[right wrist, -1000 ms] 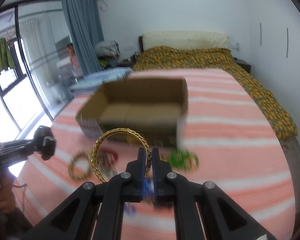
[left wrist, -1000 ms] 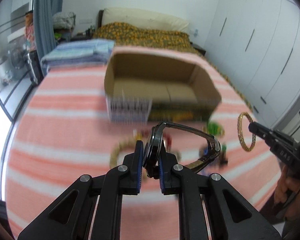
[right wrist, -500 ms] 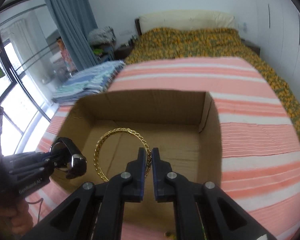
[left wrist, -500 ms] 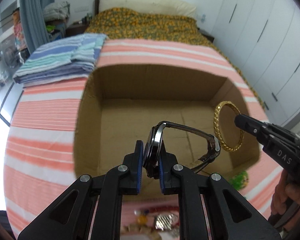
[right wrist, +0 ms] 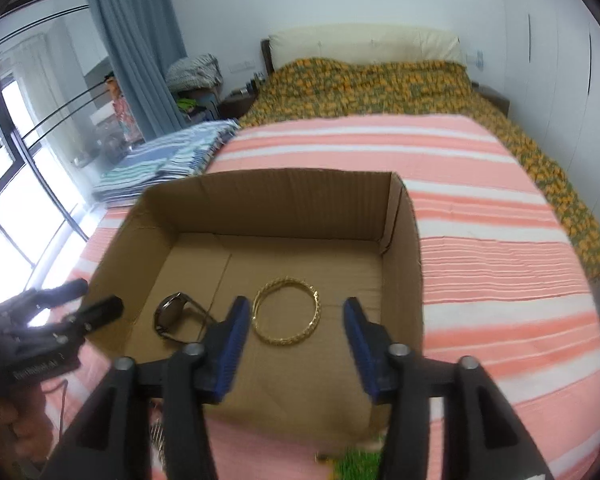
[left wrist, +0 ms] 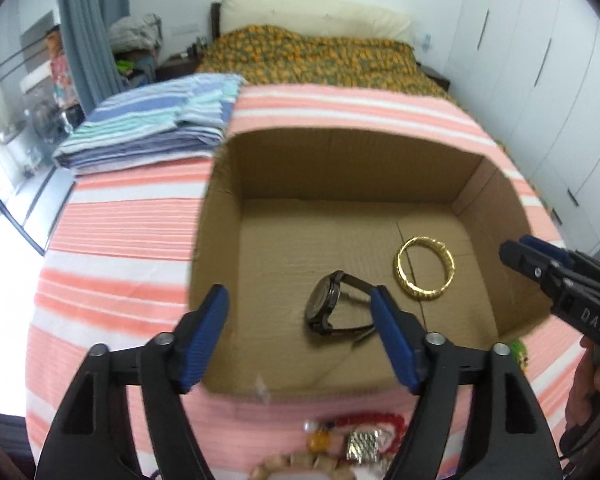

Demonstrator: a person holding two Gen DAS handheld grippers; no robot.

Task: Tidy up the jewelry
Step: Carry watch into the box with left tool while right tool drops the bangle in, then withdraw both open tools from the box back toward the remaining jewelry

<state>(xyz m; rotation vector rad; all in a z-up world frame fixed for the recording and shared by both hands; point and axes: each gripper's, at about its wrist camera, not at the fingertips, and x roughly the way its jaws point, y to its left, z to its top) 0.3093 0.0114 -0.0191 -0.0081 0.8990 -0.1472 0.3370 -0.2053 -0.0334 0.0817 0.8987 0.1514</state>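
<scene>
An open cardboard box (left wrist: 220, 208) stands on the striped bed; it also shows in the right wrist view (right wrist: 404, 232). A dark wristwatch (left wrist: 328, 308) lies on its floor, also seen in the right wrist view (right wrist: 172, 316). A gold bangle (left wrist: 424, 268) lies flat to the right of the watch; it also shows in the right wrist view (right wrist: 286, 316). My left gripper (left wrist: 300, 300) is open and empty above the box's near edge. My right gripper (right wrist: 294, 312) is open and empty above the bangle; it also shows in the left wrist view (left wrist: 540, 256).
Loose jewelry (left wrist: 352, 440) with red beads and a silver band lies on the pink striped bedspread (left wrist: 120, 240) in front of the box. Something green (right wrist: 356, 464) lies near the box's front right corner. Folded striped blankets (left wrist: 152, 128) lie at the far left.
Both grippers have opened. The watch dropped from my left gripper and the gold bangle from my right gripper; both now lie on the box floor.
</scene>
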